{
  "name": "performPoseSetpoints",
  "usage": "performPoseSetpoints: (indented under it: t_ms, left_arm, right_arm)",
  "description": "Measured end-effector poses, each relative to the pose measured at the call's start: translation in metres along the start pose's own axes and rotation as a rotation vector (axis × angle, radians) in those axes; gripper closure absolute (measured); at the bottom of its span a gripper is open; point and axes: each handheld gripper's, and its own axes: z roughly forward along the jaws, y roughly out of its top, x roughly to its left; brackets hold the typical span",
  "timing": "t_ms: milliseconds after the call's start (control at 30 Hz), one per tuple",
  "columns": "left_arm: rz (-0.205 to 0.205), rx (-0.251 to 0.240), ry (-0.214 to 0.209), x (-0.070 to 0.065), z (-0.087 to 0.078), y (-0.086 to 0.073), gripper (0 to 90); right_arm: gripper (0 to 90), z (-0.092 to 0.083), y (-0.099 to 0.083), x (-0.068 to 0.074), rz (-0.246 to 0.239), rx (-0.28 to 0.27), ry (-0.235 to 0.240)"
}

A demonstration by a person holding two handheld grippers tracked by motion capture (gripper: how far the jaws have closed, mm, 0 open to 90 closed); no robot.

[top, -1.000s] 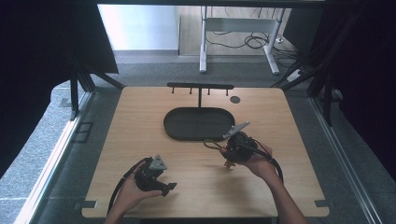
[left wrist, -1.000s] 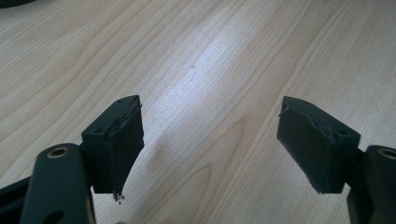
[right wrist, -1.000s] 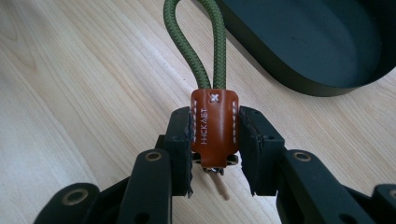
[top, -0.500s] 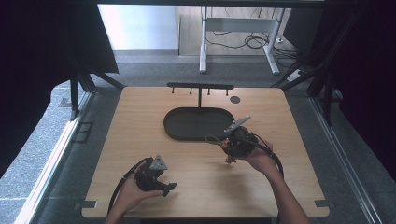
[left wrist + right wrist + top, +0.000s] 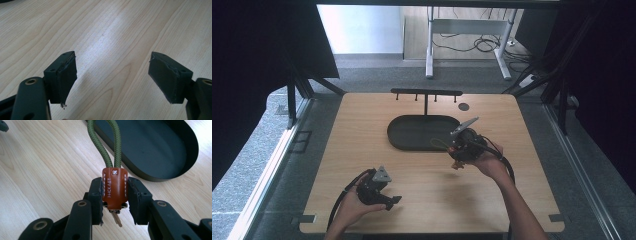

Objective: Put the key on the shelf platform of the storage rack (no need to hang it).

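- At the near left of the wooden table (image 5: 362, 130), the left gripper (image 5: 388, 199) rests in the person's left hand (image 5: 354, 204), low over the bare boards, its black cable curling back toward the table's front edge.
- In the left gripper view, that gripper's two black pads (image 5: 65, 75) stand wide apart with nothing but pale wood grain between them.
- At the middle of the table lies a dark oval tray (image 5: 399, 134), shallow and rimmed, with a black T-shaped rack (image 5: 426, 93) standing just behind it near the far edge.
- To the right of the tray, the right gripper (image 5: 455, 150) is held in the person's right hand (image 5: 489, 162), hovering at the tray's near right rim.
- In the right gripper view, the jaws are clamped on a brown leather key holder (image 5: 114, 188) with white stitching, the pads (image 5: 96, 192) pressing its two sides.
- A green cord loop (image 5: 111, 142) rises from the top of the holder and reaches over the rim of the tray, while metal key tips (image 5: 117, 216) poke out below the leather.
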Motion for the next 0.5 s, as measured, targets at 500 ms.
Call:
performPoseSetpoints:
  t_ms: [500]
  left_arm:
    - [-0.009,-0.009,0.001,0.001,-0.001,-0.001,23.4]
  right_arm:
    - [66.8,0.004,0.014,-0.008,0.009,0.02,0.001]
